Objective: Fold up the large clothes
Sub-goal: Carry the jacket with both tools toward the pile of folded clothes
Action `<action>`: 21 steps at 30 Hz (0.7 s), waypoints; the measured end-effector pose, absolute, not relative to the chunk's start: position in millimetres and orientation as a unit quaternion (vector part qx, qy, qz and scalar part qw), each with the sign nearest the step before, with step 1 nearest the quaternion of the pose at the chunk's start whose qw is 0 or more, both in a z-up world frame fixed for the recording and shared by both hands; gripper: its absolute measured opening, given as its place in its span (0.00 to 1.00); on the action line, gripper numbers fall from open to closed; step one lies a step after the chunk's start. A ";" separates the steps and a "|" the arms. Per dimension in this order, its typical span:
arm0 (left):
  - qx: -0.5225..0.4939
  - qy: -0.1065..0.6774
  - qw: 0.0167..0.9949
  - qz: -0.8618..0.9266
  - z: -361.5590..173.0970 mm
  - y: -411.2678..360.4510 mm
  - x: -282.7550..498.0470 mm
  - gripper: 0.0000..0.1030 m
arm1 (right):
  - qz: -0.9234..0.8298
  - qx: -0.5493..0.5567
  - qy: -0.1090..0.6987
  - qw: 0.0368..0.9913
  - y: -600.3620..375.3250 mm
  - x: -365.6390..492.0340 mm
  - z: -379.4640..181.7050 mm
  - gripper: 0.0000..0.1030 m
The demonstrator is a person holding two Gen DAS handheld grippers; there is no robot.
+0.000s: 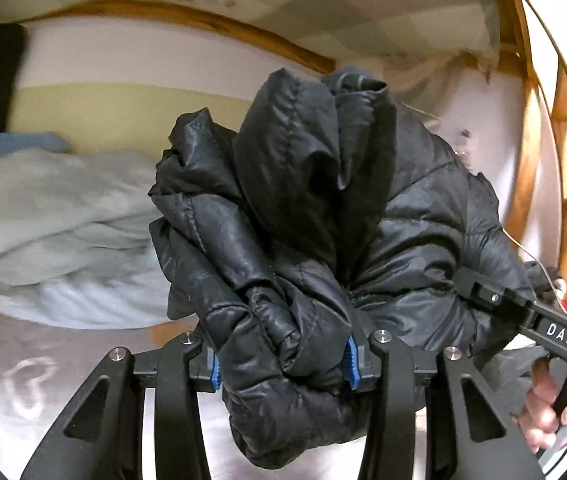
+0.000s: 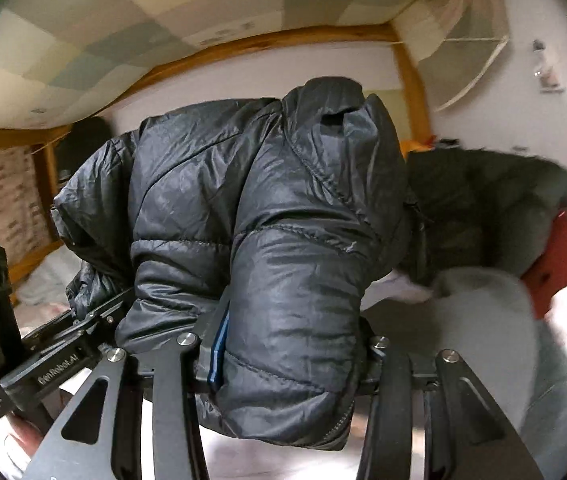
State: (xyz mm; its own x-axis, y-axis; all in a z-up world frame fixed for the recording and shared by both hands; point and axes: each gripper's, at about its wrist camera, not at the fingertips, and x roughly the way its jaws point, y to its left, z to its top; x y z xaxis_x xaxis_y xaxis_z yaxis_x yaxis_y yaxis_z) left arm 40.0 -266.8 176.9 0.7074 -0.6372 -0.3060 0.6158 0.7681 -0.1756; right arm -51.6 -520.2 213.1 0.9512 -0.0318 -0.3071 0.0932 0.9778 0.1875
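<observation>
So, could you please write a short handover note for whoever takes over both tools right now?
Left tool: shut on a bunched part of the black puffer jacket.
Right tool: shut on another thick part of the same jacket, right beside the left one; a hand holds its handle.
Jacket: held up off the white bed sheet, crumpled, not laid flat. A pale blue blanket lies behind on the left.
Done: jacket gripped with both tools.
Left: probably spread it flat on the bed, then fold it.

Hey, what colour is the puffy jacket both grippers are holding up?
Black, slightly shiny and quilted; the puffy jacket shows best in the right wrist view.
</observation>
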 end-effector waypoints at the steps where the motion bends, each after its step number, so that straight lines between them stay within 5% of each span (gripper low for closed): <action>1: -0.025 0.177 0.920 -0.348 176.2 -280.7 46.0 0.41 | -0.038 0.098 0.153 0.983 -533.2 -52.1 214.6 0.44; 14: 0.028 0.241 0.877 -0.415 127.5 -418.8 103.1 0.42 | -0.177 0.109 0.190 0.960 -644.0 -39.3 150.6 0.44; 21: 0.024 0.239 0.896 -0.374 116.1 -432.2 108.8 0.62 | -0.201 0.127 0.212 0.948 -645.1 -31.4 141.1 0.49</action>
